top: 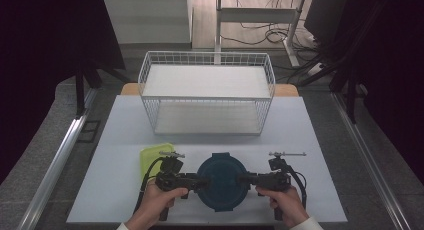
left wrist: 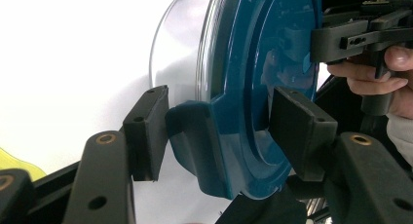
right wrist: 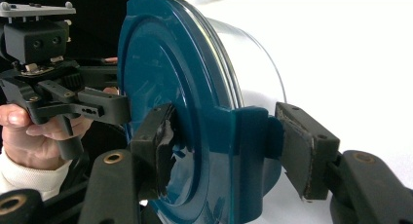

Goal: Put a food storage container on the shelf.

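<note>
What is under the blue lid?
Under the blue lid sits a clear round container. Its wall looks transparent, but the lid covers the inside, so any contents cannot be seen.

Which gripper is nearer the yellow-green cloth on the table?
Left. The left gripper sits just right of the yellow-green cloth; the right gripper is beyond the round blue-lidded container.

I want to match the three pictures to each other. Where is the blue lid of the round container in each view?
High view: the blue lid lies low in the middle, between the two grippers.
Left gripper view: it stands on edge right of the middle, its side tab between the black jaws.
Right gripper view: it stands on edge at the middle, a tab between the jaws.
Shared landmark: the white table.
</note>
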Demonstrator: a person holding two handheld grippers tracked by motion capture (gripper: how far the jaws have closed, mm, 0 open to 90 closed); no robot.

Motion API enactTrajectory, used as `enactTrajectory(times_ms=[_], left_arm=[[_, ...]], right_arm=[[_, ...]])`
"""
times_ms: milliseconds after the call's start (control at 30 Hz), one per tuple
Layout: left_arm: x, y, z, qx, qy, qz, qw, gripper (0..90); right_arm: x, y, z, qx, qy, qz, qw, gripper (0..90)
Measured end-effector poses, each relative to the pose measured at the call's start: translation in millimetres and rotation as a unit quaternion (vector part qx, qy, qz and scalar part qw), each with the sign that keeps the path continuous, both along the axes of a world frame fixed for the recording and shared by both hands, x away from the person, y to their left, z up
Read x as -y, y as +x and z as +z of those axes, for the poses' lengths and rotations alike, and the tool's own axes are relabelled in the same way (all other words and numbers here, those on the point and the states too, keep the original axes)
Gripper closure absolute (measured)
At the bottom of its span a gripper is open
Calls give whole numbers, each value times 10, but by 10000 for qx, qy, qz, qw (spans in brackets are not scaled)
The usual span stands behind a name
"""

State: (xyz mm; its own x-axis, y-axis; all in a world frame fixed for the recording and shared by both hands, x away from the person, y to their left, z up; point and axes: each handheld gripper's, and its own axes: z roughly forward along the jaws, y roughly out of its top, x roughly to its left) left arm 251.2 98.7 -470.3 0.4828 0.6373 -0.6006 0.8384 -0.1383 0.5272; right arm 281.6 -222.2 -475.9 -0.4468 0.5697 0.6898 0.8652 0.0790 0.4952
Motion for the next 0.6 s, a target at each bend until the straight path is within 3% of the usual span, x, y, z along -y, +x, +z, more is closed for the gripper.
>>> enactTrajectory(times_ms=[600], left_arm=[[-29, 126, 362, 297, 48, 77, 9995, 418]], right_arm=[[-15, 82, 253, 335, 185, -20, 9993, 416]])
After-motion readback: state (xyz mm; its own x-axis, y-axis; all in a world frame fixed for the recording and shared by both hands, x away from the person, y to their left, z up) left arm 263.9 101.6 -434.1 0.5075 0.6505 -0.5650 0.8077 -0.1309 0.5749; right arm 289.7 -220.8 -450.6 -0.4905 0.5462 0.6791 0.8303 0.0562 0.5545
